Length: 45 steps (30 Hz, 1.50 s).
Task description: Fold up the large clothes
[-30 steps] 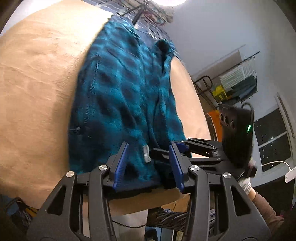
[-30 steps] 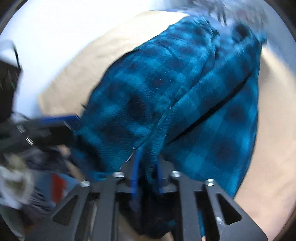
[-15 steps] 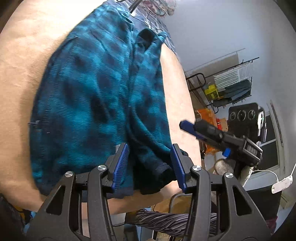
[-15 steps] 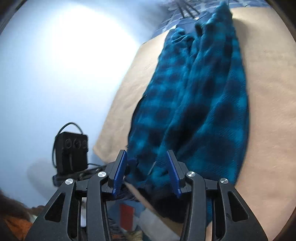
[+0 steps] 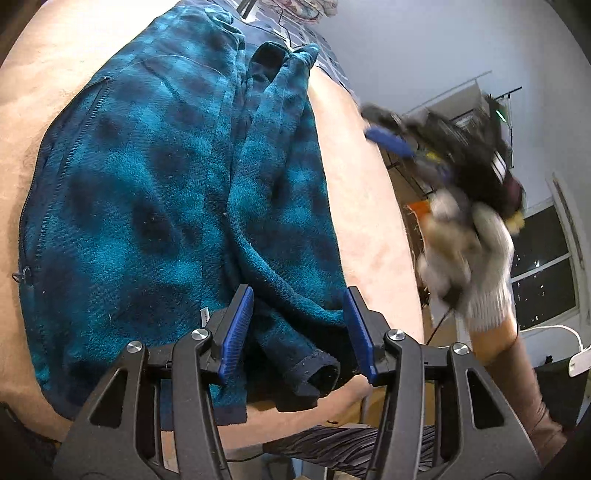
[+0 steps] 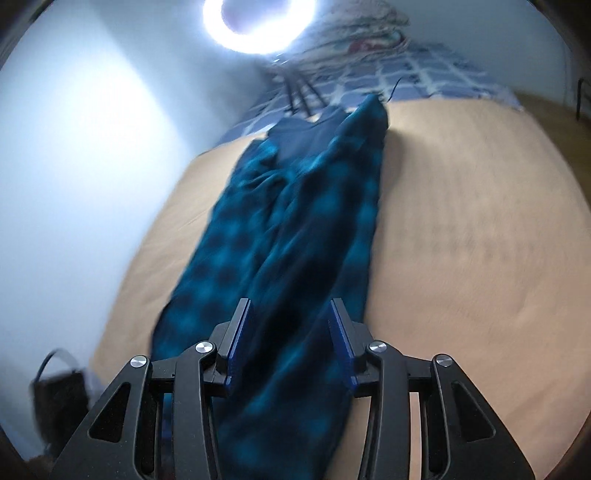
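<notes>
A teal and dark blue checked fleece jacket (image 5: 147, 203) lies lengthways on the tan bed sheet (image 5: 362, 184), with one side folded over the middle. My left gripper (image 5: 299, 325) hovers at its near end. Its jaws are opening, and the sleeve cuff (image 5: 317, 373) lies between them without being pressed. The right gripper (image 5: 391, 140) is blurred at the right in the left wrist view, held in a gloved hand (image 5: 472, 251) off the bed's side. In its own view the right gripper (image 6: 290, 339) hangs above the jacket (image 6: 295, 221); its jaws close a little, gripping nothing.
A blue checked blanket (image 6: 424, 77) and a bright ring light (image 6: 258, 22) are beyond the jacket's far end. A black box with a cable (image 6: 55, 391) sits off the bed's left side. A window (image 5: 543, 266) and a striped cloth (image 5: 332, 446) lie past the bed's edge.
The right gripper let go of the jacket fold, rose and swung off to the side. The left gripper's jaws widened as it slid along the jacket's near end.
</notes>
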### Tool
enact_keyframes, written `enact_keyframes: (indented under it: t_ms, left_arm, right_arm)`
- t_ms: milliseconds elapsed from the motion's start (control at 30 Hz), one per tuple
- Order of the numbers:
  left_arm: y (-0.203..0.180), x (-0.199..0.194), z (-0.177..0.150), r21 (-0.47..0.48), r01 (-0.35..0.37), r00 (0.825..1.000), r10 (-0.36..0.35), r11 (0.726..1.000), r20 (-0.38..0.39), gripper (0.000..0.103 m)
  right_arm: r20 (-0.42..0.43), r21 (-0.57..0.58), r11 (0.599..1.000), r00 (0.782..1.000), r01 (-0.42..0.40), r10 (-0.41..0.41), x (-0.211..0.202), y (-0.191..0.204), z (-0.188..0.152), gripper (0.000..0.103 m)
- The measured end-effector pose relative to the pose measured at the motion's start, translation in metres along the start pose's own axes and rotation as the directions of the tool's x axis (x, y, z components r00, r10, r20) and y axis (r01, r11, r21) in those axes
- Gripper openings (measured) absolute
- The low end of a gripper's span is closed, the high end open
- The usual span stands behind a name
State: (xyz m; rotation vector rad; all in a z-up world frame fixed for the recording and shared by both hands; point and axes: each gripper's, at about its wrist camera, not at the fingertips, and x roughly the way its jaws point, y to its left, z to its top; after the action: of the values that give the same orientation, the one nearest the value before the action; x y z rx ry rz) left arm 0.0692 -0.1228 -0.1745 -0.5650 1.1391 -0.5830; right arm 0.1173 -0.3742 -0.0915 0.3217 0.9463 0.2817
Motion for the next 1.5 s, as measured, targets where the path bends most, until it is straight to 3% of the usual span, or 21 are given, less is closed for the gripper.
enact_keyframes:
  t_ms: [100,233,367,533,700,800,867,1033,1200,1367,1500]
  left_arm:
    - [-0.002,-0.001,-0.002,0.034,-0.029,1.0,0.029,0.999,0.01,0.051]
    - [-0.006,-0.005,-0.007,0.108,-0.091,0.995,0.087,0.99,0.037,0.051]
    - [-0.003,-0.002,-0.006,0.139,-0.108,0.994,0.104,0.984,0.035,0.051]
    - [0.005,0.003,-0.003,0.129,-0.095,0.995,0.094,0.987,0.014,0.051]
    - [0.008,0.007,-0.003,0.111,-0.074,0.997,0.075,0.991,-0.005,0.051]
    - [0.012,0.008,-0.001,0.089,-0.056,0.998,0.057,0.994,-0.016,0.051]
    - [0.014,0.008,-0.001,0.08,-0.046,0.999,0.048,0.996,-0.019,0.051]
    - [0.015,-0.001,-0.007,0.087,-0.022,1.0,0.023,0.996,-0.008,0.051]
    - [0.009,-0.012,-0.014,0.106,-0.007,1.0,0.006,0.994,0.007,0.051]
    - [0.001,-0.02,-0.019,0.144,-0.019,1.0,0.016,0.989,0.022,0.051]
    - [0.0,-0.026,-0.022,0.154,-0.03,0.999,0.025,0.988,0.029,0.051]
  right_arm:
    - [0.031,0.014,0.998,0.998,0.058,-0.058,0.019,-0.017,0.028,0.04]
    - [0.069,0.102,0.99,0.992,0.098,-0.106,0.05,-0.046,0.067,0.037]
    - [0.095,0.189,0.972,0.982,0.142,-0.162,0.082,-0.075,0.101,0.036]
    - [0.109,0.281,0.955,0.986,0.089,-0.124,0.127,-0.091,0.133,0.037]
    - [0.05,0.143,0.988,0.996,0.06,-0.068,0.176,-0.049,0.149,0.037]
    - [-0.006,0.002,0.992,0.992,0.128,-0.128,0.2,-0.024,0.15,0.037]
    - [-0.025,-0.033,0.987,0.988,0.155,-0.155,0.202,-0.02,0.151,0.037]
    - [0.007,0.039,0.997,0.998,0.065,-0.066,0.16,-0.029,0.15,0.037]
    - [-0.045,-0.016,1.0,0.999,0.012,-0.012,0.134,-0.011,0.125,0.037]
    - [-0.153,-0.078,0.996,0.987,0.034,-0.045,0.154,0.01,0.094,0.037]
    - [-0.171,-0.007,0.999,0.984,0.043,-0.044,0.186,0.012,0.076,0.037]
